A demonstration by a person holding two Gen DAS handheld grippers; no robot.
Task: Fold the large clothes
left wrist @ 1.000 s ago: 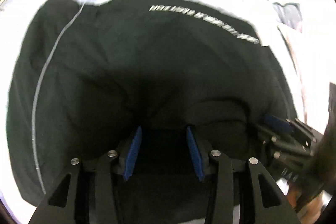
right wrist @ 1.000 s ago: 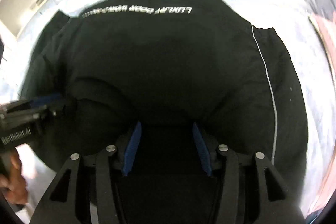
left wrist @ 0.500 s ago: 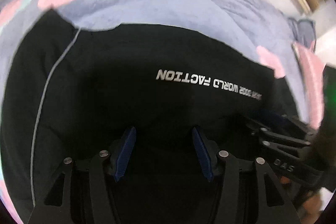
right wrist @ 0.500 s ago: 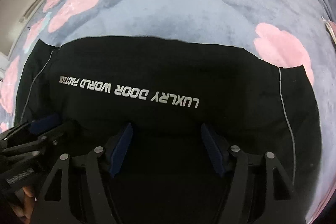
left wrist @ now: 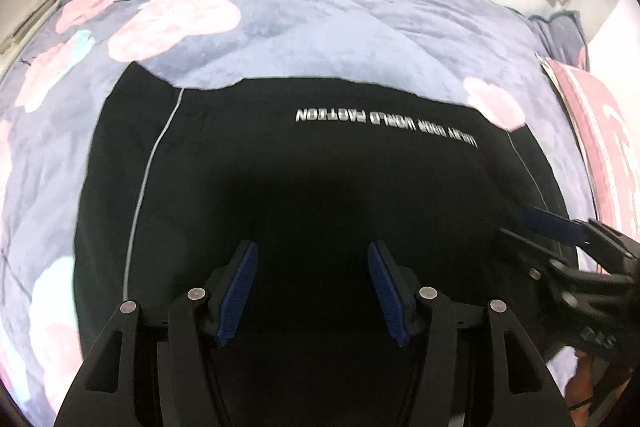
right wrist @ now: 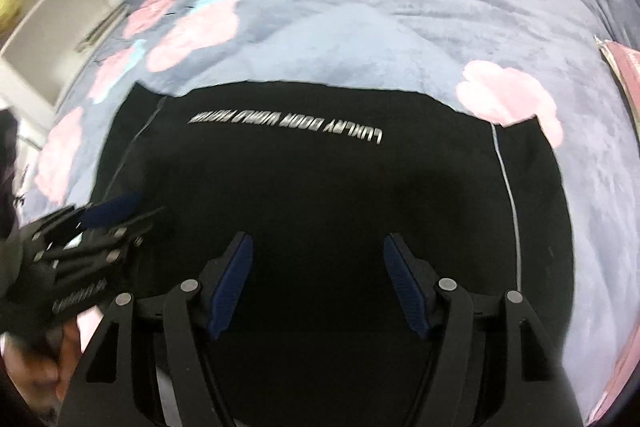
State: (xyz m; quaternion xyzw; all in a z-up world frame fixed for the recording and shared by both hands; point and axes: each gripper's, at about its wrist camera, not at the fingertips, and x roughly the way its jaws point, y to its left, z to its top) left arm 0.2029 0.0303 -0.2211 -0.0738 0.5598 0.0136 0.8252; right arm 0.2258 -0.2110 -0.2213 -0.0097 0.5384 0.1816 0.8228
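A large black garment (left wrist: 312,179) with white lettering and thin white side seams lies flat on the bed; it also shows in the right wrist view (right wrist: 320,187). My left gripper (left wrist: 313,287) is open and empty, held above the garment's near part. My right gripper (right wrist: 318,281) is open and empty, also above the near part. The right gripper shows at the right edge of the left wrist view (left wrist: 560,239). The left gripper shows at the left edge of the right wrist view (right wrist: 96,223).
The bed is covered by a grey-blue blanket (left wrist: 320,27) with pink and teal flowers. A pink pillow (left wrist: 604,131) lies at the right. White shelves (right wrist: 48,7) stand to the left of the bed. A wall runs behind the bed.
Both grippers have opened wider and pulled back and up from the garment. The garment now lies flat with more of the blanket in view.
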